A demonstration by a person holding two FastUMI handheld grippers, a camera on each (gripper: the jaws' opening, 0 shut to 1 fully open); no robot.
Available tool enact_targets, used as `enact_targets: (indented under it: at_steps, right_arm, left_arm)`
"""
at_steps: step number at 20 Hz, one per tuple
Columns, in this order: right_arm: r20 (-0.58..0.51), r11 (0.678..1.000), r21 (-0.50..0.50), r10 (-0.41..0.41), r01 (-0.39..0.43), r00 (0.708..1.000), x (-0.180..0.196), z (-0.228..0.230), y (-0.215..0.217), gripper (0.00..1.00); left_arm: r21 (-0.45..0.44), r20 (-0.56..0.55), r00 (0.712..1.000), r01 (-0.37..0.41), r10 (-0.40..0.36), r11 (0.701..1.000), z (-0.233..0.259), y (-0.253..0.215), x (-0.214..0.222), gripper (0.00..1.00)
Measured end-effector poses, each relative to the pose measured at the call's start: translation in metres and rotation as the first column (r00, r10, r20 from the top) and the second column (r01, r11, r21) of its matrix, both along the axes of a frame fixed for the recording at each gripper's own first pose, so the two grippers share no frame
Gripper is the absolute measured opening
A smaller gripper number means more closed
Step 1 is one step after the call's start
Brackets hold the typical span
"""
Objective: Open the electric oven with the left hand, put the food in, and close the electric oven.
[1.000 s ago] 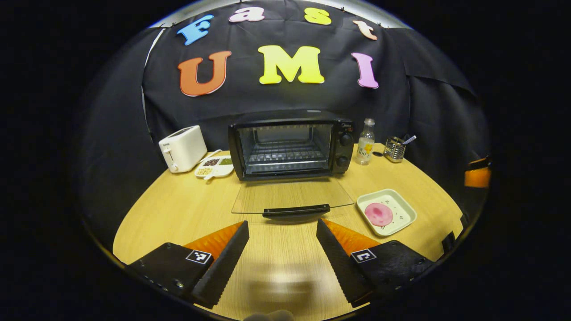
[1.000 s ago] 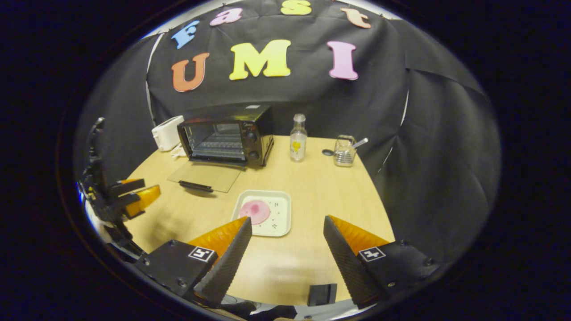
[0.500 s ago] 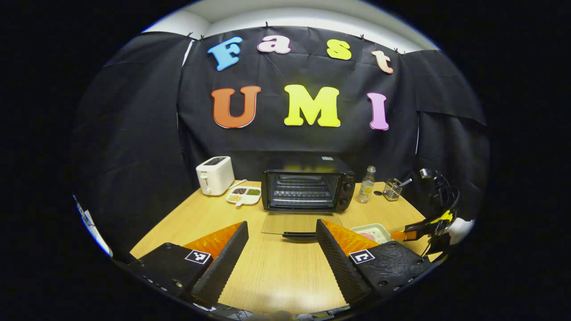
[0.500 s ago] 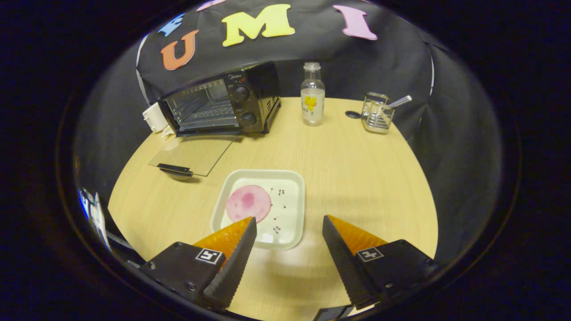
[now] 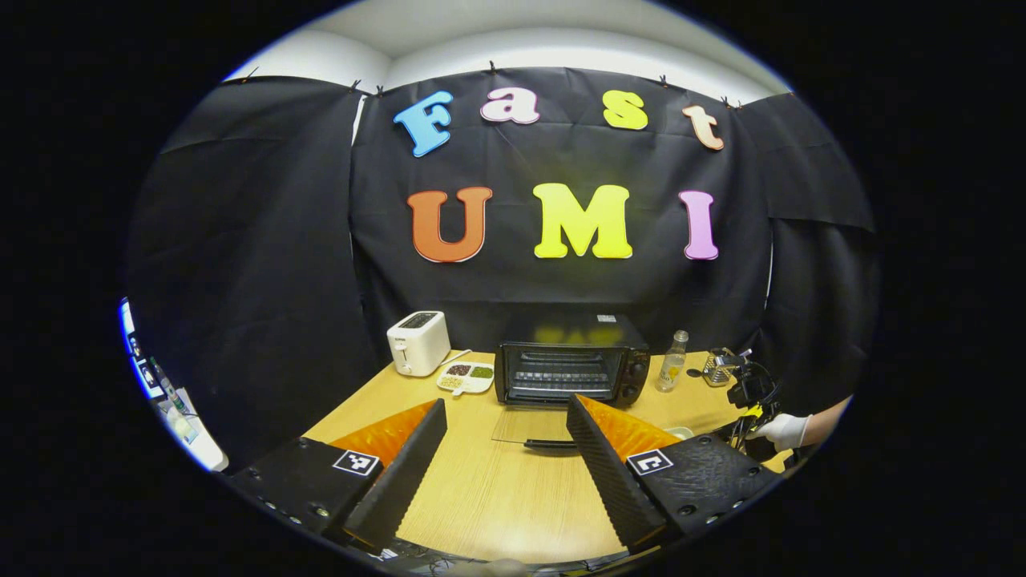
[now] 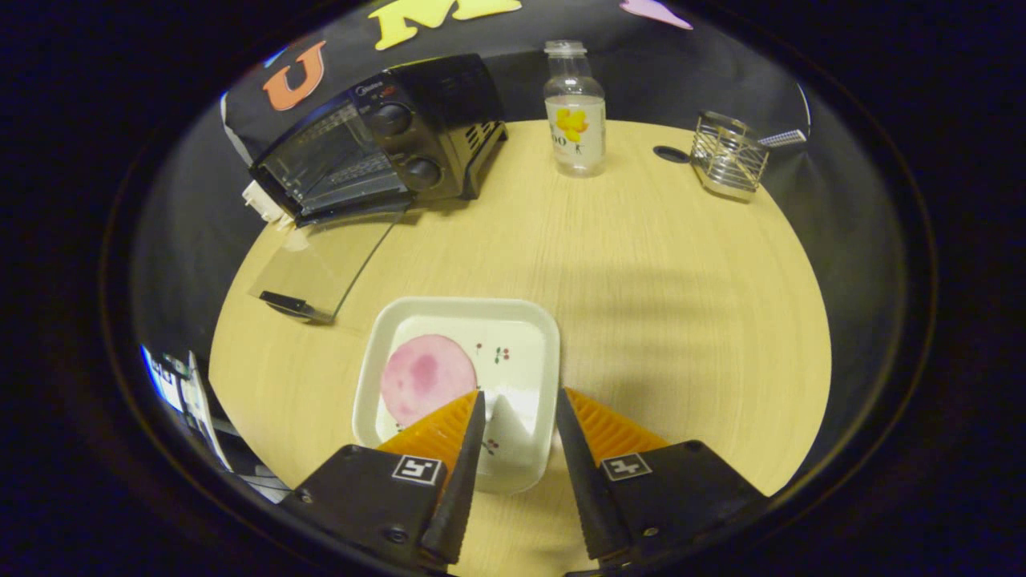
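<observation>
One black metal oven [image 6: 377,152] with two round knobs stood on the round wooden counter [image 6: 641,280], its single glass door [image 6: 321,260] folded flat. One square white plate [image 6: 525,320] carried one thin pink round slice of food [image 6: 425,377]. My right tool [image 6: 517,405] hovered over the plate's near rim, ridged fingers narrowly parted, gripping nothing; the slice lay just left of them. My left tool [image 5: 506,413] hung wide open, well back from the oven [image 5: 571,370].

Right gripper [image 6: 519,401] part-closed over white tray [image 6: 529,316], pink food [image 6: 425,377] inside, oven [image 6: 377,144] door down
</observation>
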State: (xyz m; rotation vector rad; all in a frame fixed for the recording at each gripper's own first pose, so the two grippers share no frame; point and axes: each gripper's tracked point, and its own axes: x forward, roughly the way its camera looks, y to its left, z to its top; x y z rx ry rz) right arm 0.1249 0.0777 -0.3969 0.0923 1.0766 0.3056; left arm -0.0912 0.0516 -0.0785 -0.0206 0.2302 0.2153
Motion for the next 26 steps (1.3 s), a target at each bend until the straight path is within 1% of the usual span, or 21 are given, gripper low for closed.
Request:
enact_targets:
  at_steps: [1, 3, 4, 5, 8, 9, 10, 11, 12, 13, 15, 16, 17, 18, 20, 21, 22, 23, 25, 26]
  right_arm:
    - [-0.024, 1.000, 0.011, -0.005, 0.005, 1.000, -0.001, -0.001, -0.001, 0.51]
    - [-0.069, 1.000, 0.012, -0.006, 0.007, 0.998, -0.003, -0.006, -0.005, 0.44]
    - [-0.055, 1.000, 0.005, -0.008, 0.008, 0.998, -0.001, -0.004, -0.007, 0.36]
    - [-0.067, 1.000, -0.008, -0.007, 0.006, 0.998, 0.000, -0.007, -0.009, 0.35]
    - [-0.072, 0.999, -0.042, -0.001, -0.002, 0.997, 0.002, -0.010, -0.015, 0.12]
    - [-0.070, 0.999, -0.039, 0.015, -0.018, 0.997, 0.002, -0.010, -0.016, 0.14]
    - [-0.071, 0.999, -0.029, 0.028, -0.030, 0.997, 0.003, -0.010, -0.017, 0.12]
    - [-0.080, 0.999, -0.011, 0.029, -0.030, 0.996, 0.004, -0.010, -0.017, 0.06]
    - [-0.088, 1.000, 0.008, 0.028, -0.027, 0.996, 0.004, -0.010, -0.018, 0.03]
    - [-0.091, 0.999, 0.025, 0.039, -0.037, 0.995, 0.004, -0.011, -0.016, 0.05]
    - [-0.091, 0.996, 0.059, 0.073, -0.068, 0.993, 0.005, -0.011, -0.017, 0.04]
    - [-0.100, 0.994, 0.079, 0.076, -0.068, 0.992, 0.005, -0.011, -0.016, 0.01]
    - [-0.112, 0.992, 0.108, 0.070, -0.058, 0.991, 0.005, -0.012, -0.016, 0.01]
    - [-0.129, 0.989, 0.141, 0.060, -0.042, 0.990, 0.006, -0.012, -0.016, 0.04]
    - [-0.168, 0.977, 0.214, 0.042, -0.005, 0.985, 0.002, -0.010, -0.016, 0.04]
    - [-0.174, 0.966, 0.257, 0.036, 0.010, 0.984, 0.000, -0.009, -0.015, 0.01]
    - [-0.179, 0.956, 0.293, 0.025, 0.029, 0.984, -0.001, -0.009, -0.015, 0.01]
    - [-0.189, 0.938, 0.342, 0.009, 0.058, 0.982, -0.001, -0.004, -0.014, 0.04]
    - [-0.211, 0.912, 0.396, -0.027, 0.111, 0.977, -0.003, -0.003, -0.017, 0.03]
    - [-0.211, 0.906, 0.405, -0.042, 0.126, 0.977, -0.003, -0.002, -0.018, 0.00]
  left_arm:
    - [0.002, -0.004, 1.000, -0.015, 0.015, 1.000, 0.001, 0.001, 0.000, 0.96]
    - [-0.003, -0.008, 0.999, -0.041, 0.041, 0.999, 0.001, 0.000, 0.001, 0.96]
    - [-0.006, -0.011, 0.999, -0.052, 0.052, 0.999, 0.001, -0.002, 0.001, 0.96]
    - [-0.010, -0.014, 0.998, -0.063, 0.063, 0.998, 0.000, -0.003, 0.000, 0.96]
    - [-0.038, -0.020, 0.995, -0.100, 0.099, 0.994, -0.002, -0.009, -0.002, 0.96]
    - [-0.053, -0.026, 0.994, -0.112, 0.111, 0.992, -0.004, -0.013, -0.003, 0.96]
    - [-0.068, -0.028, 0.993, -0.116, 0.115, 0.991, -0.005, -0.019, -0.004, 0.96]
    - [-0.077, -0.027, 0.993, -0.121, 0.119, 0.990, -0.006, -0.024, -0.006, 0.96]
    - [-0.083, -0.027, 0.992, -0.123, 0.121, 0.989, -0.005, -0.028, -0.007, 0.96]
    - [-0.088, -0.025, 0.992, -0.125, 0.123, 0.988, -0.005, -0.034, -0.009, 0.96]
    - [-0.090, -0.009, 0.990, -0.140, 0.140, 0.986, 0.000, -0.039, -0.012, 0.96]
    - [-0.090, 0.003, 0.988, -0.152, 0.153, 0.984, 0.004, -0.040, -0.014, 0.96]
    - [-0.090, 0.012, 0.986, -0.163, 0.165, 0.982, 0.006, -0.042, -0.014, 0.96]
    - [-0.093, 0.018, 0.985, -0.169, 0.172, 0.981, 0.008, -0.044, -0.016, 0.96]
    - [-0.092, 0.029, 0.985, -0.168, 0.171, 0.982, 0.014, -0.048, -0.019, 0.96]
    - [-0.089, 0.036, 0.985, -0.162, 0.166, 0.983, 0.016, -0.047, -0.019, 0.96]
    - [-0.086, 0.041, 0.987, -0.155, 0.159, 0.984, 0.019, -0.047, -0.019, 0.96]
    - [-0.084, 0.044, 0.988, -0.144, 0.148, 0.986, 0.020, -0.045, -0.018, 0.96]
    - [-0.084, 0.052, 0.991, -0.119, 0.124, 0.989, 0.023, -0.040, -0.014, 0.96]
    - [-0.087, 0.056, 0.993, -0.103, 0.108, 0.991, 0.024, -0.038, -0.011, 0.96]
